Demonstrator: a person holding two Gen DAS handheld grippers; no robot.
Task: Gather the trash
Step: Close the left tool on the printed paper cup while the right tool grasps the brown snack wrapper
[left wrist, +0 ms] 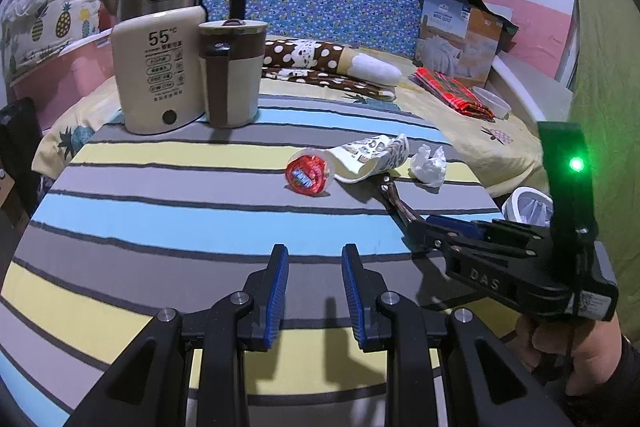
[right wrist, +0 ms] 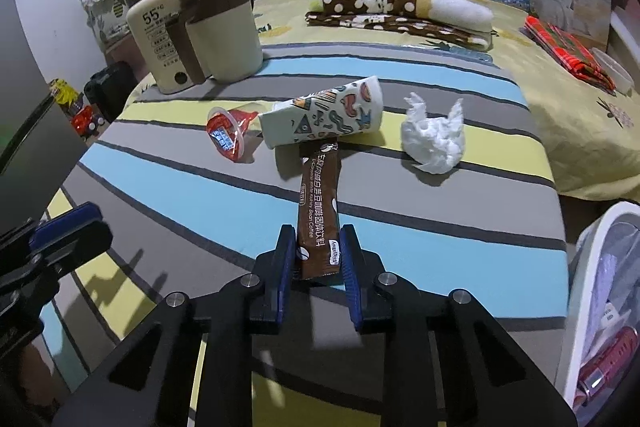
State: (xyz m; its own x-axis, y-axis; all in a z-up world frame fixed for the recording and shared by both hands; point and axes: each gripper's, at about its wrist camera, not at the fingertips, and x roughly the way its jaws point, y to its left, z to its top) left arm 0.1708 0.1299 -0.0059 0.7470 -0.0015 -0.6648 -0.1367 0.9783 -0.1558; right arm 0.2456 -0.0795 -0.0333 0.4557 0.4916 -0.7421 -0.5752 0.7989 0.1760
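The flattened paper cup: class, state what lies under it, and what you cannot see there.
The far end of the brown coffee sachet goes under the flattened paper cup; the right gripper pinches its near end. The striped cloth lies beneath. How far the sachet reaches underneath is hidden.

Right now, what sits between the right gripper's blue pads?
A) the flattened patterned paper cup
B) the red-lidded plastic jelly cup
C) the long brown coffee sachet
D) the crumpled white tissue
C: in the right wrist view the right gripper is closed on the near end of the long brown coffee sachet; its far end lies under the paper cup.
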